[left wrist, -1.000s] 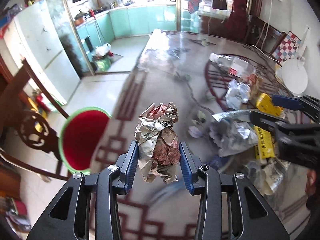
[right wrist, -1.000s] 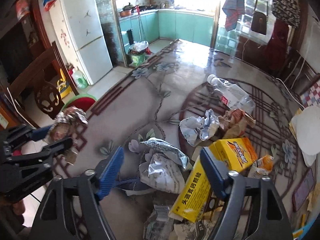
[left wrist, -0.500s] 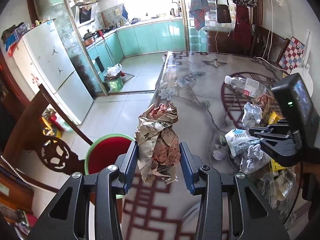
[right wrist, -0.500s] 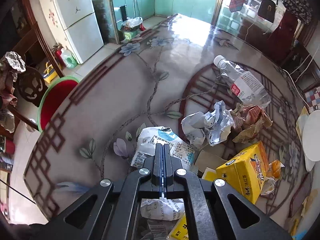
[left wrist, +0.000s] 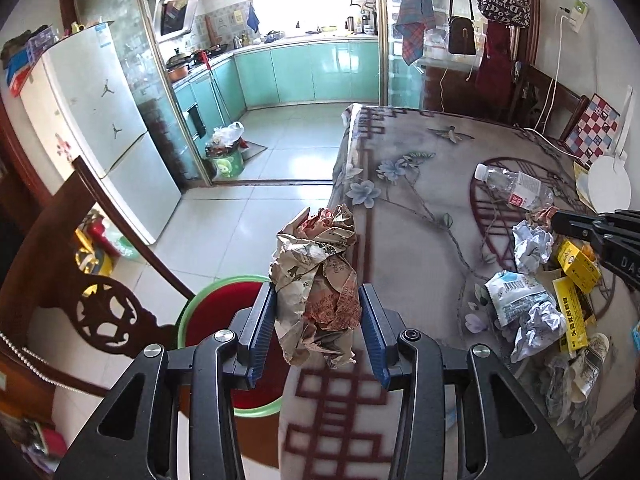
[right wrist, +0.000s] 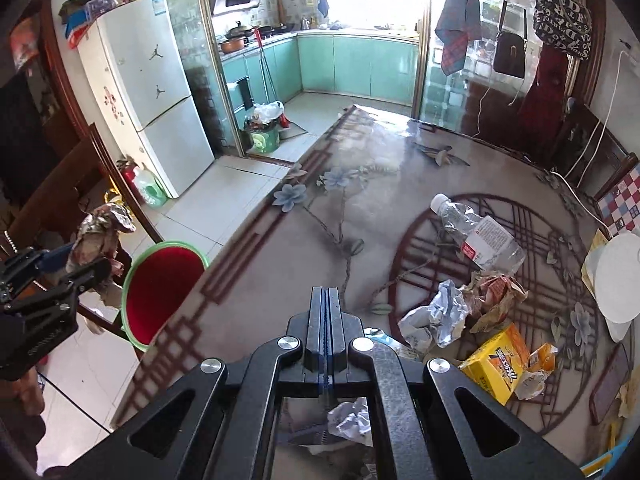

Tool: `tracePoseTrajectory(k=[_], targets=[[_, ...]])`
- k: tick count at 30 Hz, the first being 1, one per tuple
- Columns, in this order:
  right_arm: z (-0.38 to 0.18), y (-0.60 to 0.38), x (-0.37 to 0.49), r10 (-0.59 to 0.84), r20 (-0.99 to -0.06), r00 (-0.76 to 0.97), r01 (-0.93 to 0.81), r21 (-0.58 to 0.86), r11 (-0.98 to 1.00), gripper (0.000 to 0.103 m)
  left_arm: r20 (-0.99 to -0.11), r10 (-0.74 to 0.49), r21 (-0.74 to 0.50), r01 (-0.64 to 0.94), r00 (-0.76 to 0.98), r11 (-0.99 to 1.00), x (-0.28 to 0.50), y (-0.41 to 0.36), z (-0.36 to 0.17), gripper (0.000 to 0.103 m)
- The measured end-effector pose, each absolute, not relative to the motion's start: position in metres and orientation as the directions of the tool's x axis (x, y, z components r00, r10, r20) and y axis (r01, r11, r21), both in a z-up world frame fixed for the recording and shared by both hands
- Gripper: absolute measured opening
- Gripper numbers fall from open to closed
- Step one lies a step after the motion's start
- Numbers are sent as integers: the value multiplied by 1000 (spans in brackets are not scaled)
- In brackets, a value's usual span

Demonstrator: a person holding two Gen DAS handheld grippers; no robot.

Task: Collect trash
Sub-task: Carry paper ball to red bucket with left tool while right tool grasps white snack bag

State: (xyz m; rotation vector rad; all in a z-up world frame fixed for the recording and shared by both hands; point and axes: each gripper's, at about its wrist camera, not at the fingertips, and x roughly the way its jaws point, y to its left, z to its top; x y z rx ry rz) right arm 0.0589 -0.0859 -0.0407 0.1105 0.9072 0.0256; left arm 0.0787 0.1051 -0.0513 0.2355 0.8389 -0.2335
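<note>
My left gripper [left wrist: 318, 320] is shut on a crumpled paper wad [left wrist: 316, 280] and holds it above the table's left edge, just right of the green bin with a red inside [left wrist: 216, 320]. The right wrist view shows the same wad [right wrist: 98, 232] left of the bin [right wrist: 160, 292]. My right gripper [right wrist: 326, 320] is shut, with nothing seen between its jaws, raised above the table. Trash lies on the table: a plastic bottle [right wrist: 476, 236], crumpled foil [right wrist: 436, 320], a yellow box [right wrist: 500, 364], a white snack bag [left wrist: 516, 296].
The table [right wrist: 320, 248] has a flowered cloth. A dark wooden chair [left wrist: 92, 280] stands left of the bin. A white fridge [left wrist: 92, 128] and a second, full green bin [left wrist: 226, 156] stand on the tiled floor beyond. A white plate [right wrist: 618, 284] lies at the table's right.
My left gripper carried the wad leftward off the trash pile to the table edge beside the bin. My right gripper closed from open and rose above the pile.
</note>
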Motion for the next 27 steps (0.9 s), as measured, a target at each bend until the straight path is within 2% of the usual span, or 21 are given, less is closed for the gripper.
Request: tracePoseTrajectory(k=[6, 10, 12, 13, 14, 15, 16, 17, 22, 26, 27], targets=[[-36, -54, 71, 125, -774, 620, -10, 152, 988, 0, -809, -88, 61, 232, 582, 971, 103, 148, -78, 41], [-47, -44, 77, 80, -789, 610, -25, 81, 996, 0, -838, -62, 39, 172, 542, 984, 112, 181, -91, 41], [-61, -61, 79, 72, -828, 556, -12, 78, 997, 2, -843, -57, 36, 161, 536, 986, 113, 193, -95, 41], [-72, -71, 79, 73, -854, 515, 2, 86, 996, 7, -846, -57, 32, 157, 531, 987, 113, 197, -96, 41], [-83, -79, 79, 50, -880, 472, 22, 68, 997, 25, -848, -61, 26, 155, 526, 988, 114, 200, -98, 41], [-94, -86, 78, 14, -902, 432, 38, 34, 999, 46, -850, -67, 18, 156, 522, 988, 115, 202, -100, 41], [-106, -91, 78, -29, -918, 395, 47, -11, 999, 53, -852, -76, 9, 160, 518, 987, 116, 203, -101, 41], [-118, -96, 77, -63, -932, 357, 57, -46, 997, 56, -853, -87, 2, 170, 515, 985, 117, 201, -102, 41], [-167, -114, 84, -44, -972, 232, 132, -14, 991, 59, -854, -132, -22, 220, 503, 975, 122, 195, -105, 41], [-201, -110, 95, -92, -985, 146, 111, -76, 991, 59, -856, -146, -23, 245, 496, 969, 125, 192, -106, 41], [-201, -110, 96, -92, -983, 158, 114, -74, 991, 53, -857, -145, -22, 246, 495, 969, 126, 193, -107, 41]])
